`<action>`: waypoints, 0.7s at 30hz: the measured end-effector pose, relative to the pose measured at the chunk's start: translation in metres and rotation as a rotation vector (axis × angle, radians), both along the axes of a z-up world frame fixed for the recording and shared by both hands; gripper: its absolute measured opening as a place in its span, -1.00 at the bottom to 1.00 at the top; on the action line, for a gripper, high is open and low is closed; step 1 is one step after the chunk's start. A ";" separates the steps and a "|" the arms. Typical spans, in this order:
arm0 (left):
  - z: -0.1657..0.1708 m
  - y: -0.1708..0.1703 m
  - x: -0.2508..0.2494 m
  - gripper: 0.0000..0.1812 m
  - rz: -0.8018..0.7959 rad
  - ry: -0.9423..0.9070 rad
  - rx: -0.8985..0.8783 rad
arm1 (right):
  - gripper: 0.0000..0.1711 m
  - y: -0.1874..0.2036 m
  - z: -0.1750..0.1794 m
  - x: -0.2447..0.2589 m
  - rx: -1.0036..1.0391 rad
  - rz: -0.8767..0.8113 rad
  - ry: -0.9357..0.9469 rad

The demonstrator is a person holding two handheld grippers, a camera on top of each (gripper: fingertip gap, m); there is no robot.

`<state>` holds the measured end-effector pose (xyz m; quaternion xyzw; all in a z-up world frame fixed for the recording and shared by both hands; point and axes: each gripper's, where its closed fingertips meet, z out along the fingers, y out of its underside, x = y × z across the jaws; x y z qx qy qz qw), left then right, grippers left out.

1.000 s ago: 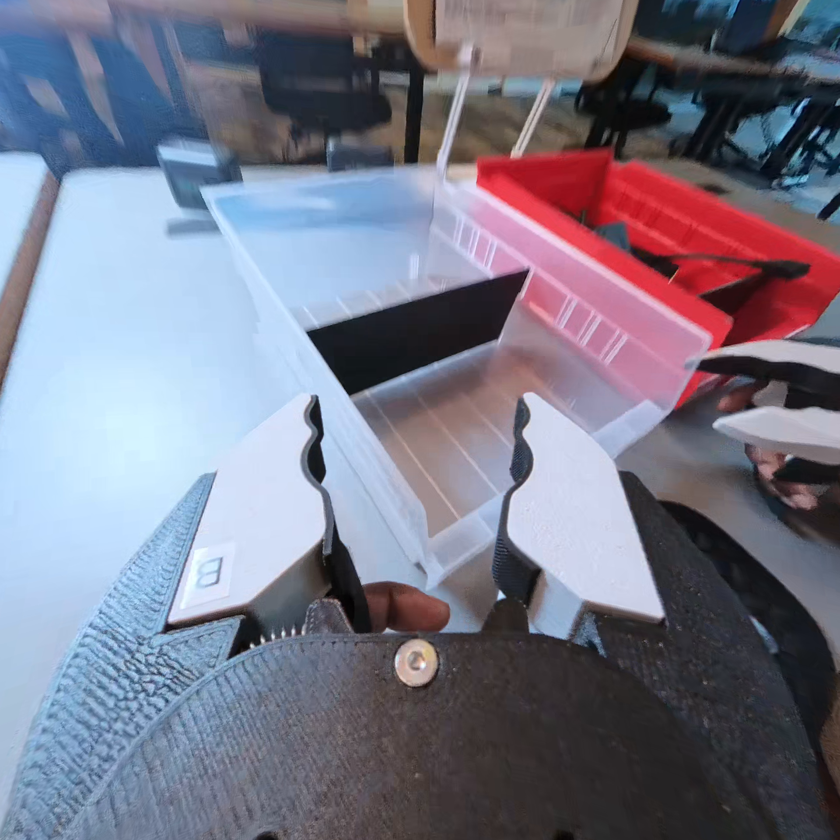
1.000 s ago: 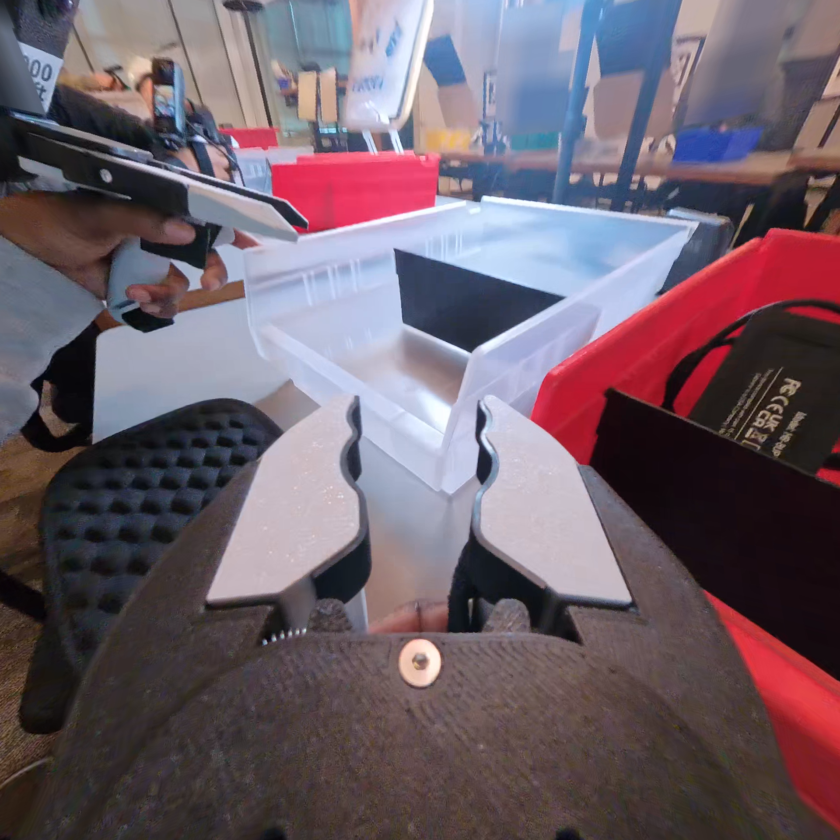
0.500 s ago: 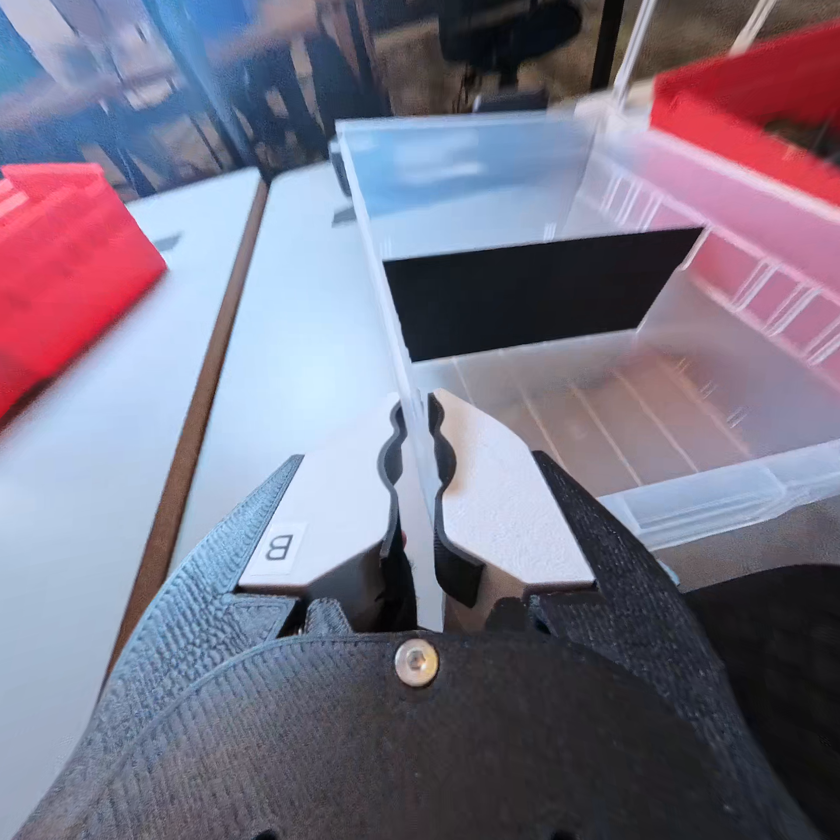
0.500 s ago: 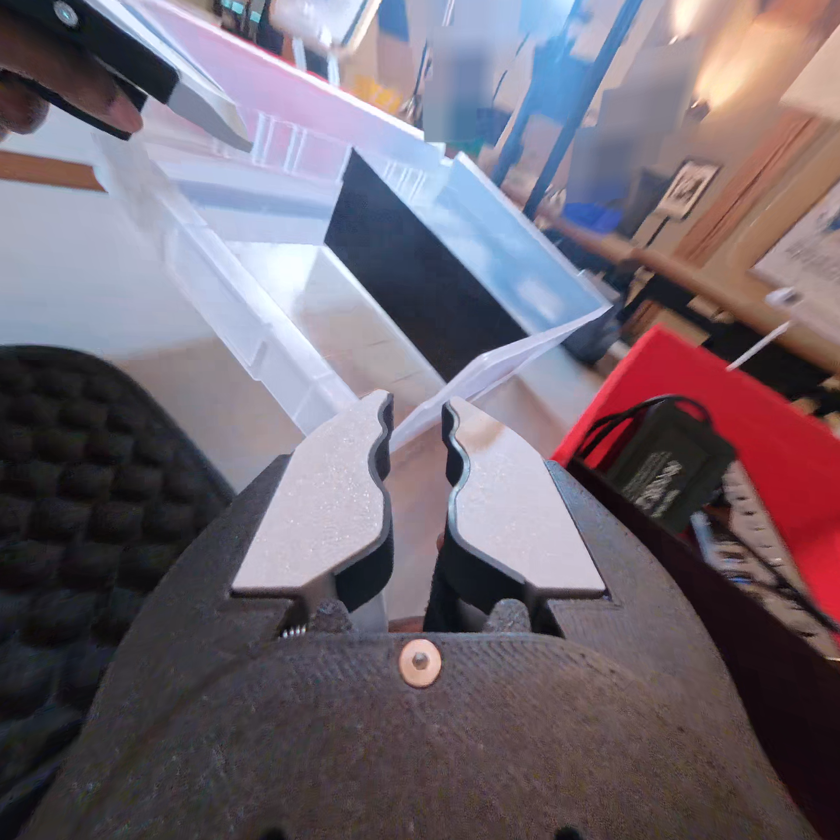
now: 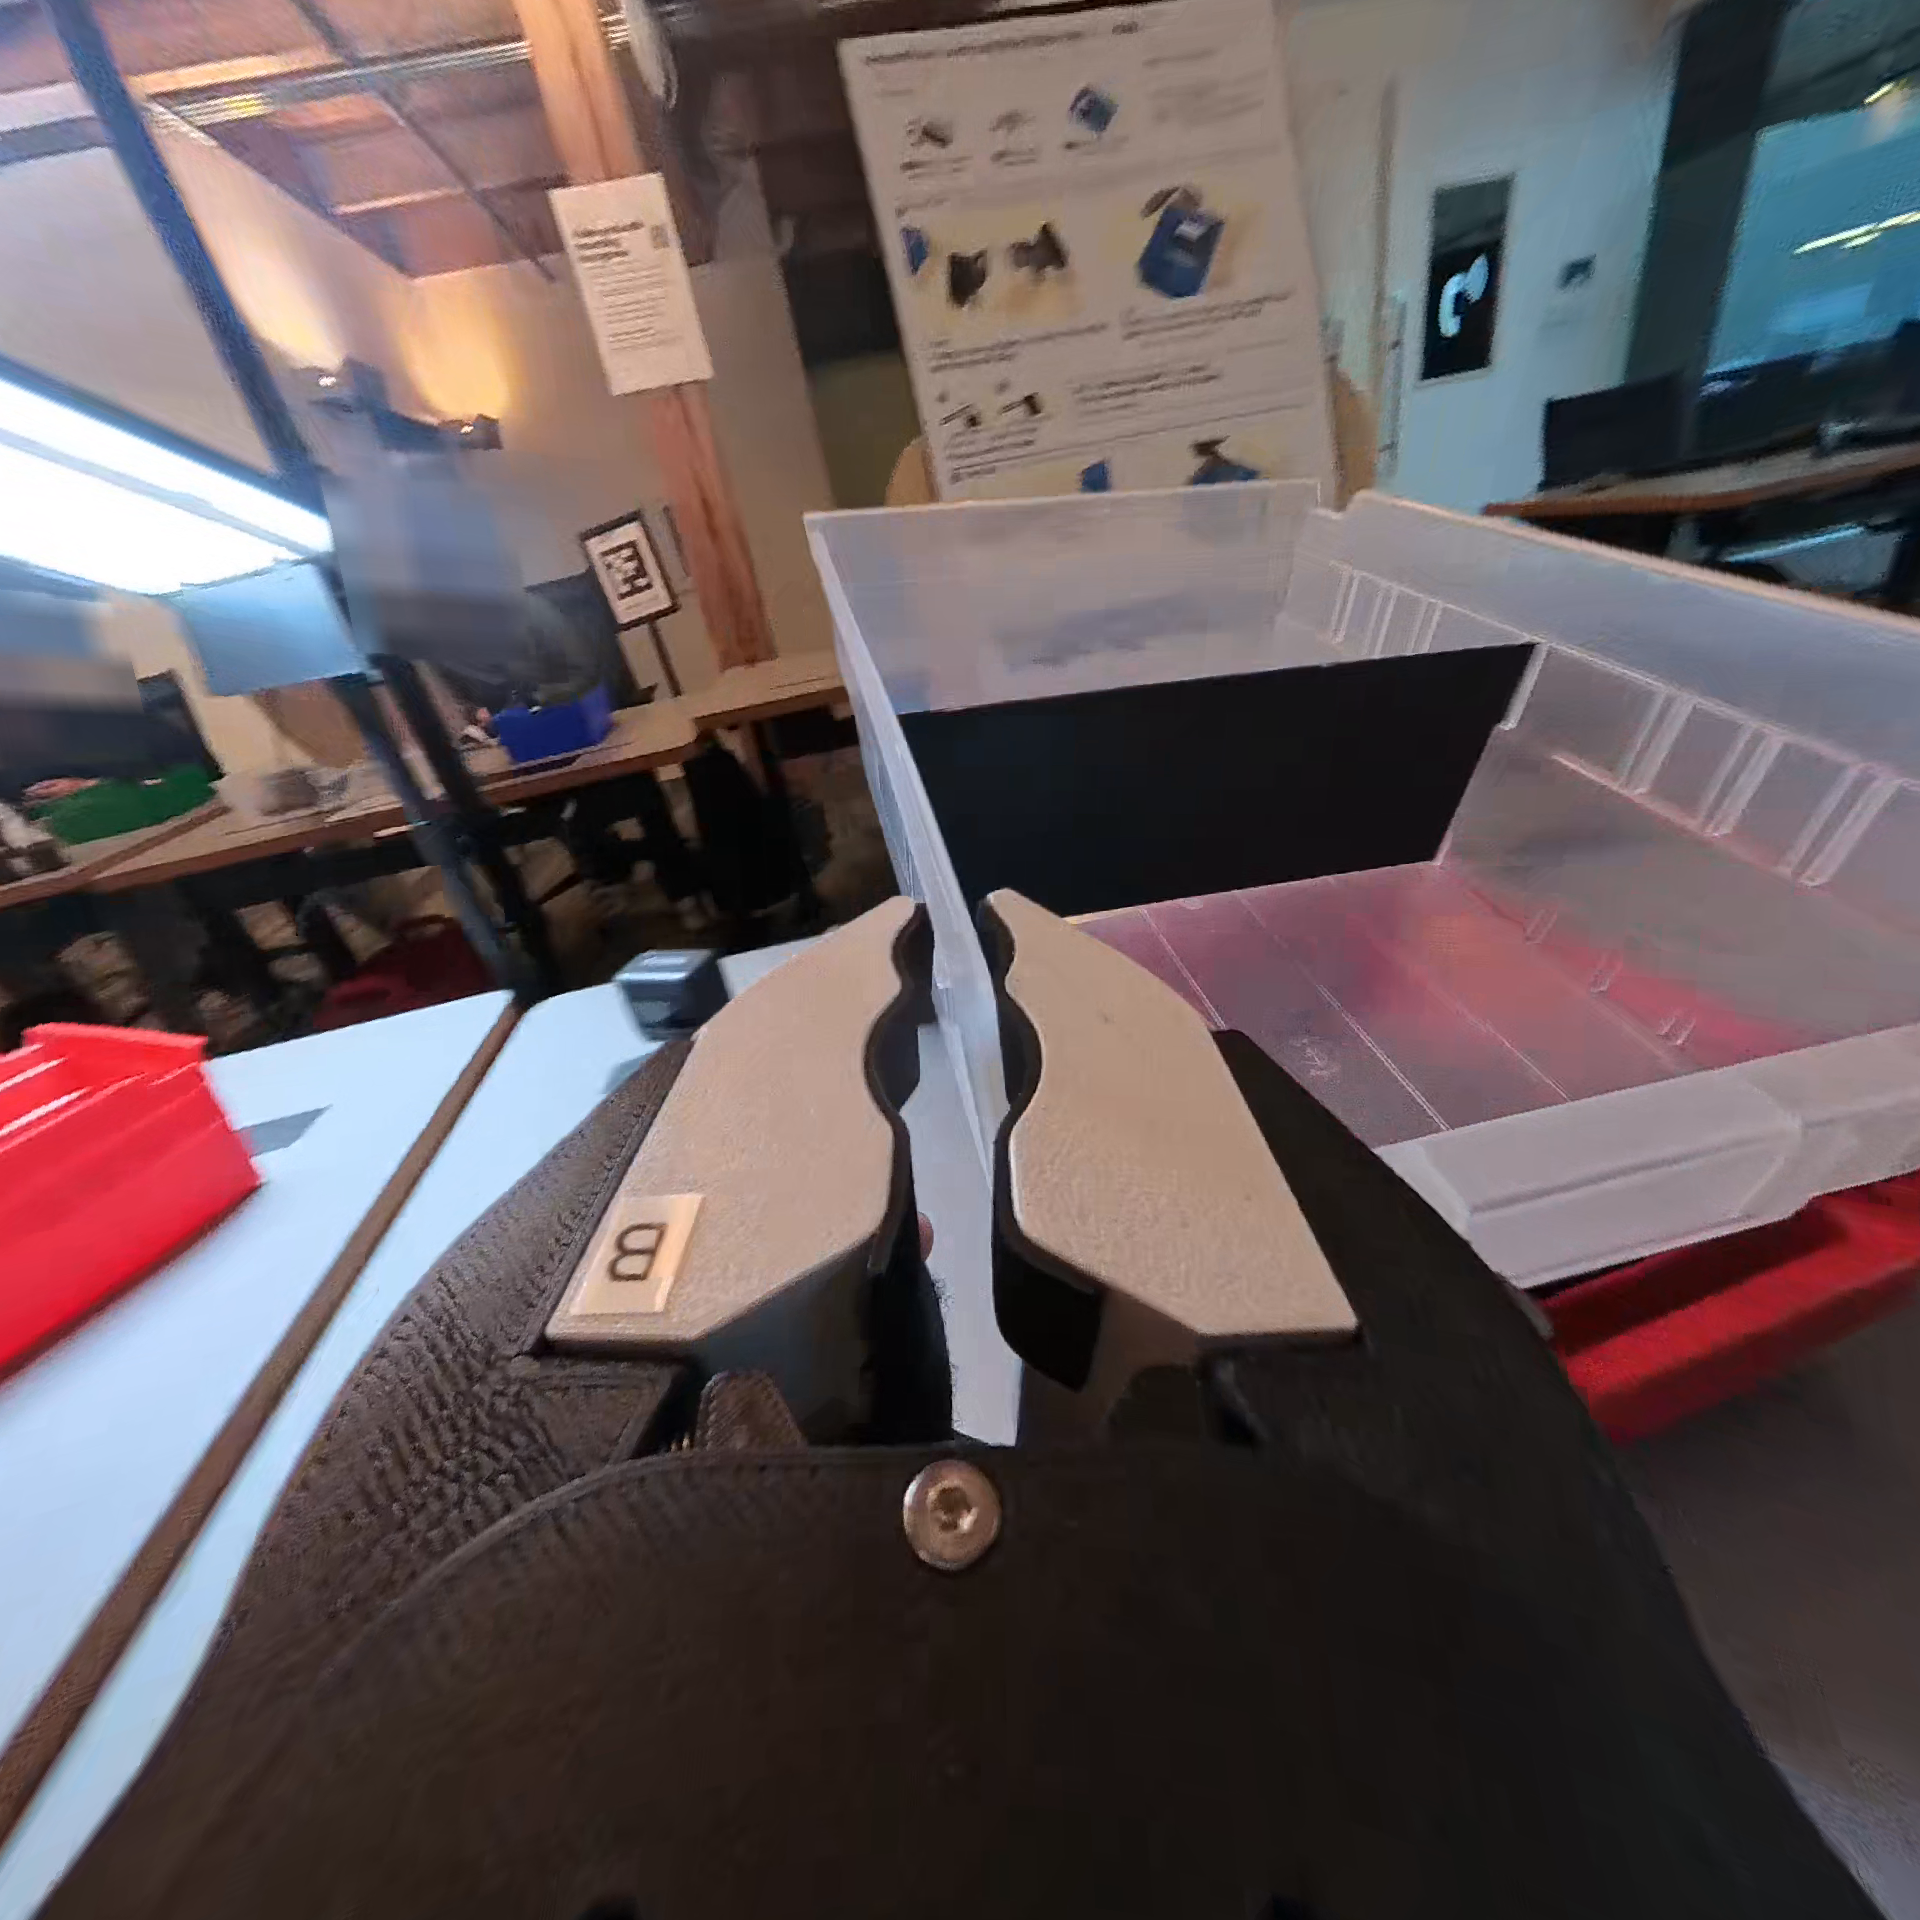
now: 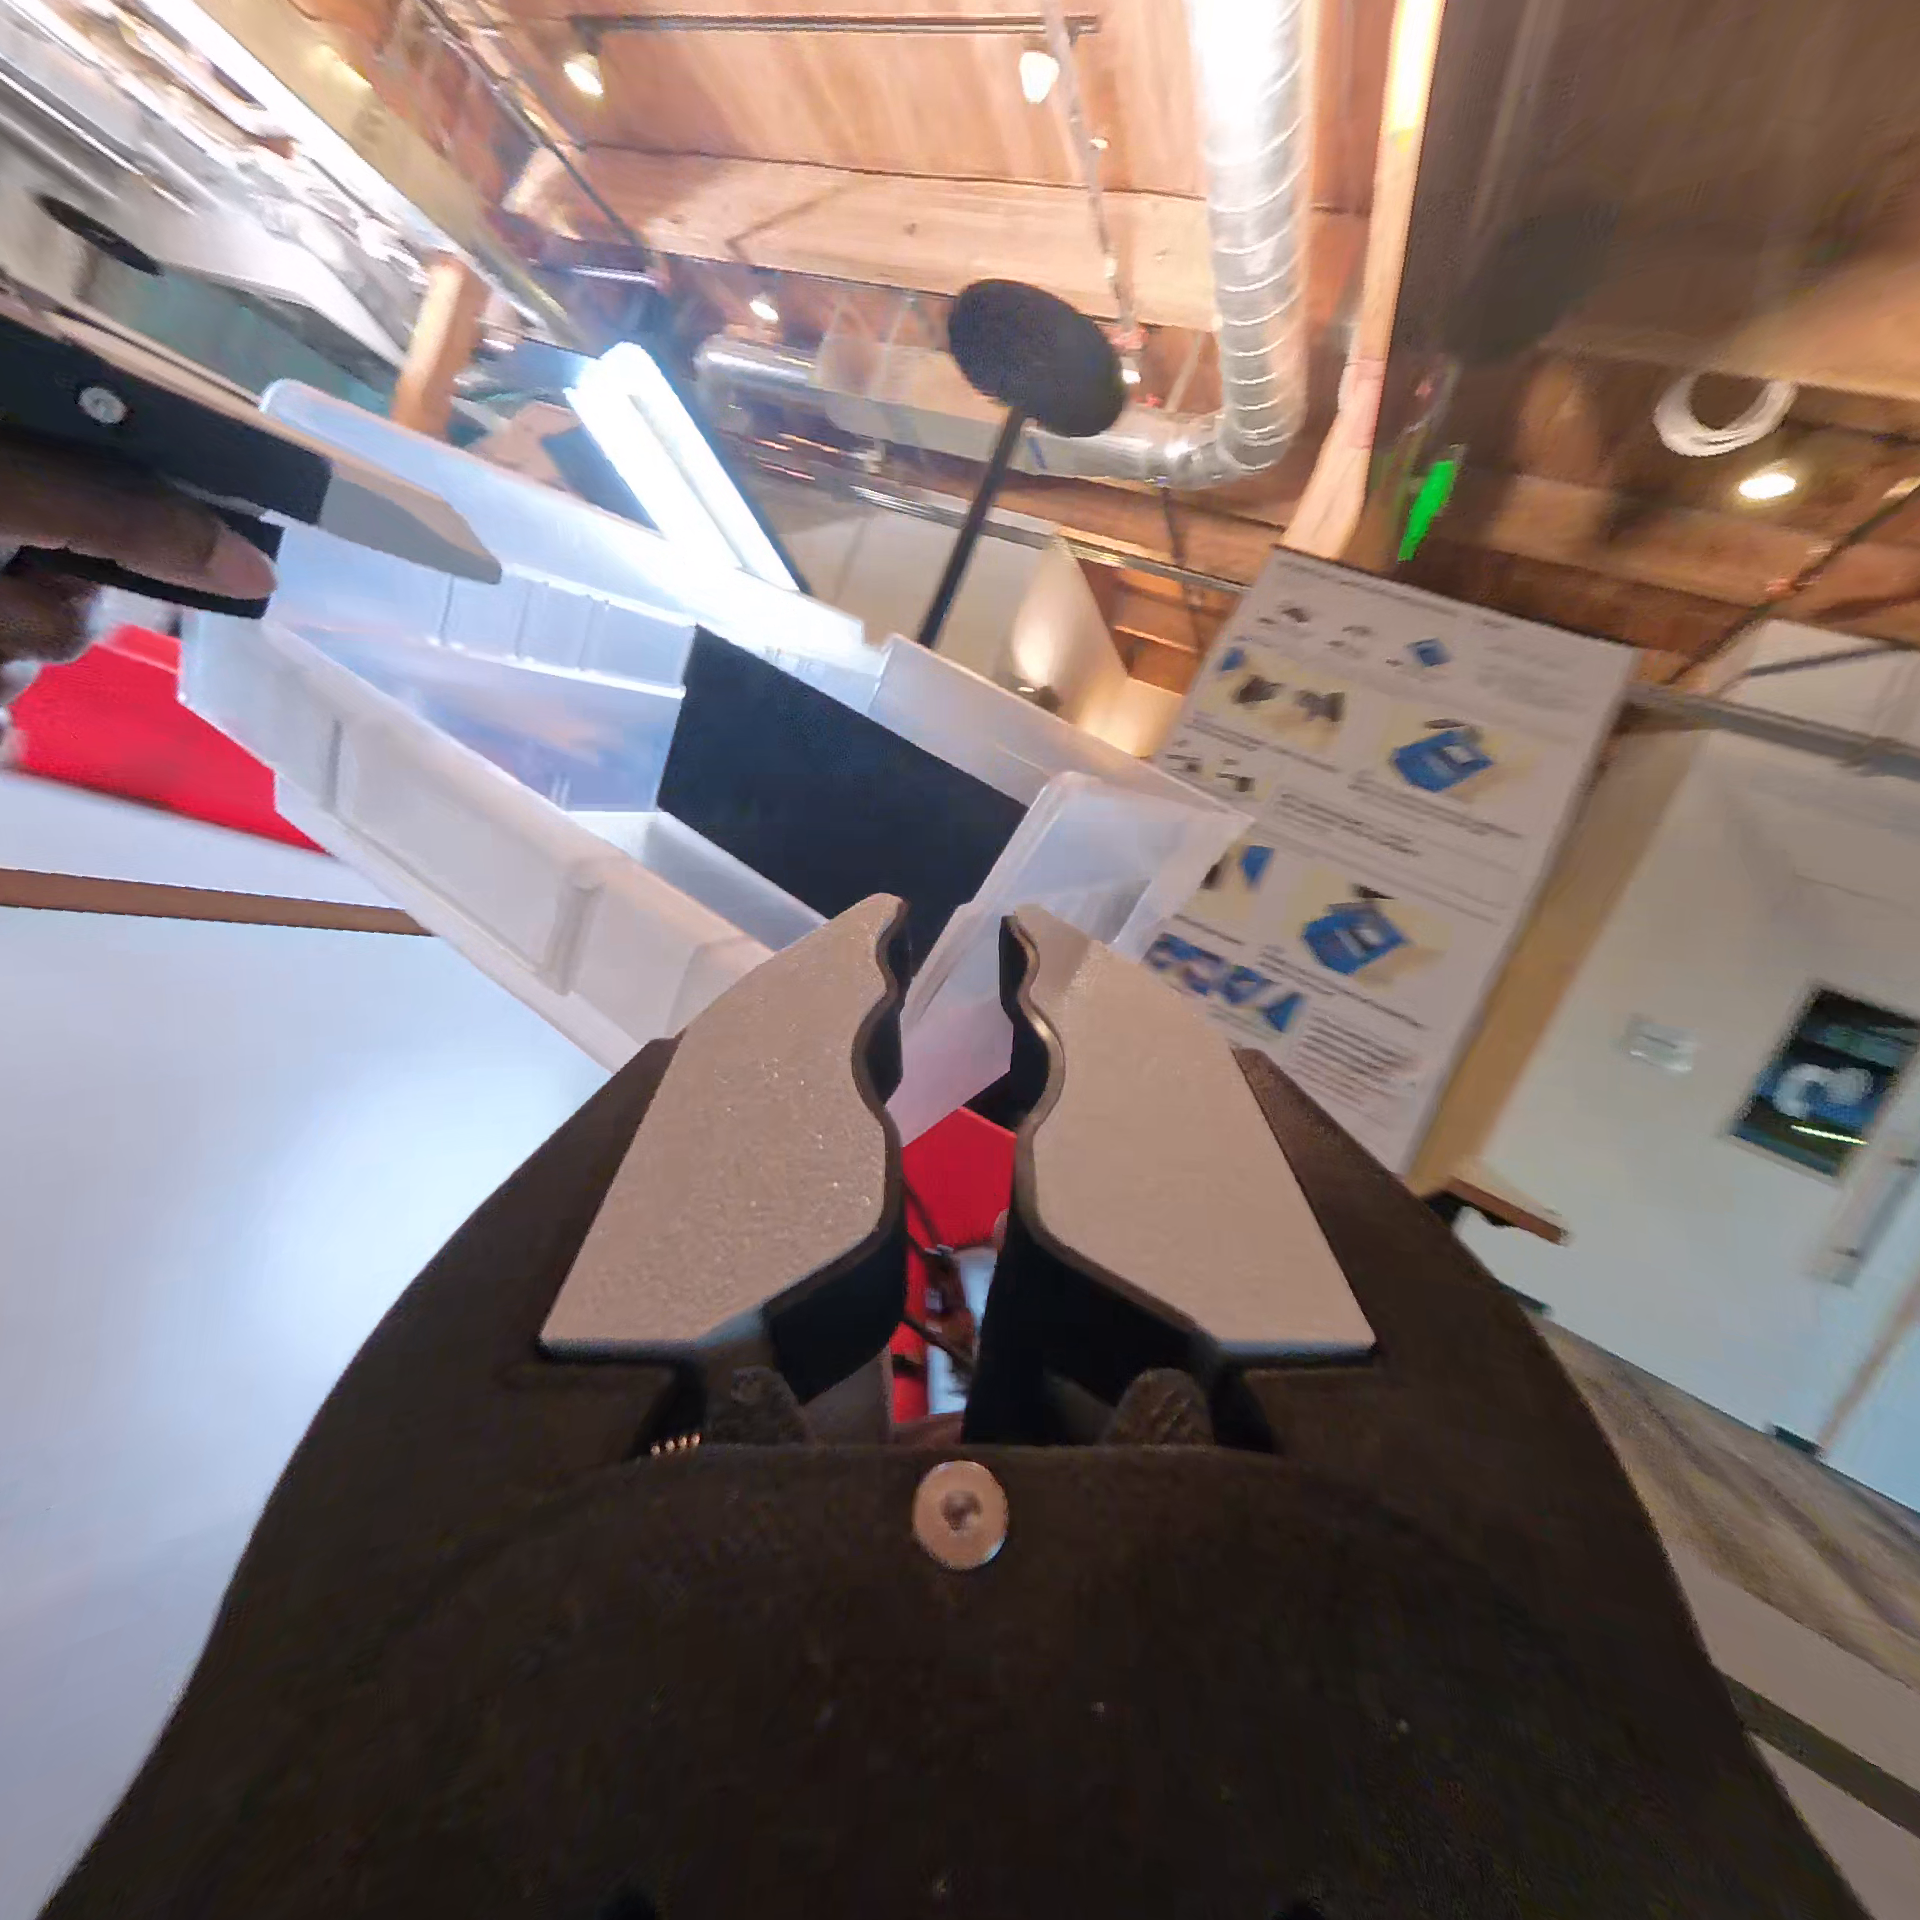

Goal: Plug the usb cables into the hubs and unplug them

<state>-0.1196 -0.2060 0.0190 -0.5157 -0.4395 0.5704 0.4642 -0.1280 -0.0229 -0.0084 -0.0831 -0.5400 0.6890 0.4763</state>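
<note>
A clear plastic bin with a black divider is held up between both grippers. My left gripper is shut on the bin's left side wall. My right gripper is shut on the bin's right side wall. In the right wrist view the bin hangs tilted, with the left gripper clamped on its far wall. The near compartment looks empty. No USB cable or hub shows clearly in either view.
A red bin lies under the clear bin's front right. Another red bin sits at the left on the white table. A small black device stands just behind my left fingers. A poster board stands beyond the bin. The tips of one gripper are about 20 centimetres away from the tips of the other.
Both grippers went from open to shut on the clear bin's side walls. The bin has come up off the table and tilted, and both views now look higher into the room.
</note>
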 end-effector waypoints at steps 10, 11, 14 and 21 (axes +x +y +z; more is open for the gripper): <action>0.001 0.216 -0.110 -0.90 -0.410 -0.035 0.084 | -0.87 0.207 0.026 -0.037 0.040 -0.544 0.058; -0.004 0.236 -0.121 -0.90 -0.434 -0.050 0.077 | -0.86 0.225 0.023 -0.042 0.059 -0.571 0.037; -0.026 0.287 -0.145 -0.89 -0.485 -0.126 0.067 | -0.85 0.272 0.002 -0.059 0.130 -0.648 -0.029; -0.086 0.363 -0.164 -0.81 -0.530 -0.276 -0.036 | -0.88 0.350 -0.078 -0.094 -0.027 -0.646 -0.297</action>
